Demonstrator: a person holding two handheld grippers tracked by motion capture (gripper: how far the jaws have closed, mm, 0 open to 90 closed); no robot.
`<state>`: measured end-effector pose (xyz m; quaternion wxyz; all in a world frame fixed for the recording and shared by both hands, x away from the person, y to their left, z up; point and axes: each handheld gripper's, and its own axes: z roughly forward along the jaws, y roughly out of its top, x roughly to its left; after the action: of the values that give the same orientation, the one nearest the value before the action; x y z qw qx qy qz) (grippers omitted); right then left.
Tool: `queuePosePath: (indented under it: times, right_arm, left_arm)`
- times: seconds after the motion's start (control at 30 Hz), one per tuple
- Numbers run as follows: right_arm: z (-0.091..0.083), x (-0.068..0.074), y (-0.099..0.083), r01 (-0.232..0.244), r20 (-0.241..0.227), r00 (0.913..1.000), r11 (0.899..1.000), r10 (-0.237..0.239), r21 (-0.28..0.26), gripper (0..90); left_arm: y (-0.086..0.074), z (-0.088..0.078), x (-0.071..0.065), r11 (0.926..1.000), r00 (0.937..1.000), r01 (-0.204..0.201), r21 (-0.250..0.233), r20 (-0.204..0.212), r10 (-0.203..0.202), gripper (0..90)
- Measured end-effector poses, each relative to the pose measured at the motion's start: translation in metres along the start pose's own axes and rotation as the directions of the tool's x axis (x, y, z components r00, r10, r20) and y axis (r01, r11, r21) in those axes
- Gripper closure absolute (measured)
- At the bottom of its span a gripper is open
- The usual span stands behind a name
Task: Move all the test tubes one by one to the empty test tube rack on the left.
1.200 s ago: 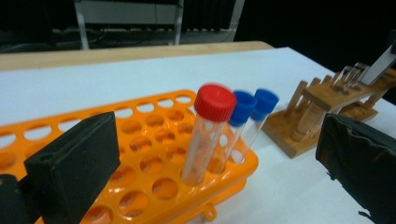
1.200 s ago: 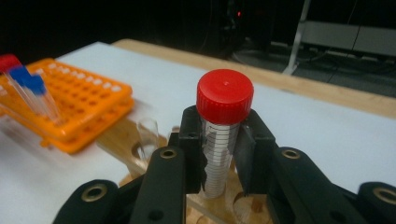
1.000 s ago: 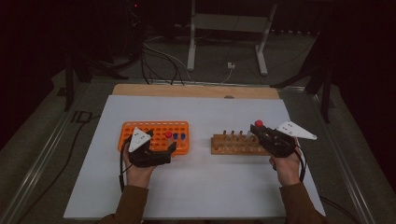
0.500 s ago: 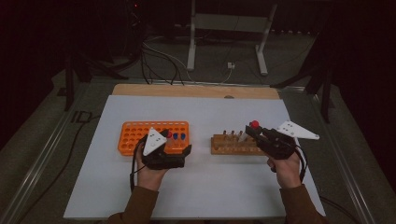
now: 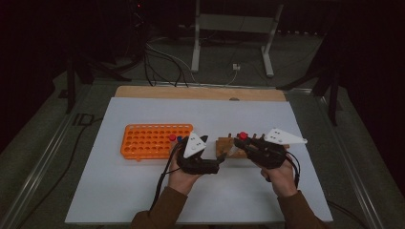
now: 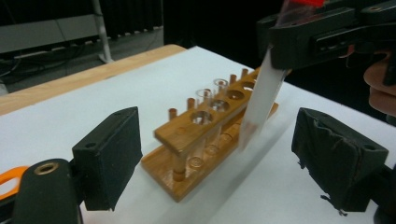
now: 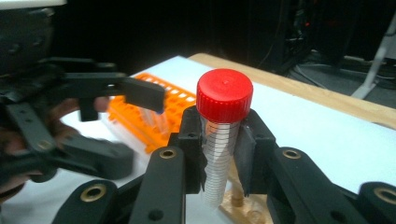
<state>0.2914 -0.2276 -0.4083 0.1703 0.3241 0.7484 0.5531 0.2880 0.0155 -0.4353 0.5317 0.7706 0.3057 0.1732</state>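
The right gripper [image 7: 219,158] is clamping a red-capped tube [image 7: 219,140] upright between its 2 pads, just above the near end of the wooden rack [image 5: 229,148]. The left gripper [image 6: 233,158] is facing that rack with its jaws apart, having just been closing, nothing pressed between them. The orange rack [image 5: 153,140] is sitting just left of the wooden rack.

Dark room, grey floor [image 5: 43,143] (cables trailing), white metal stand [image 5: 234,28], wooden tabletop [image 5: 200,93]
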Motion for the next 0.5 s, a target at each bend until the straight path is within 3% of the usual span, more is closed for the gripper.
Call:
queuePosePath:
  times: [0.2,0.5]
  right_arm:
    - [0.0023,0.0079,0.0010,0.027,-0.045,0.9986,1.000,-0.026,0.013,74.5]
    - [0.0067,0.0119,-0.0007,0.033,-0.109,0.9936,0.999,-0.029,0.035,74.5]
  left_arm:
    - [-0.0004,0.0091,-0.0021,0.9999,0.9999,-0.002,0.013,0.015,0.002,26.9]
    - [-0.0024,0.0115,-0.0064,0.9987,0.9900,-0.050,0.014,0.133,0.047,54.6]
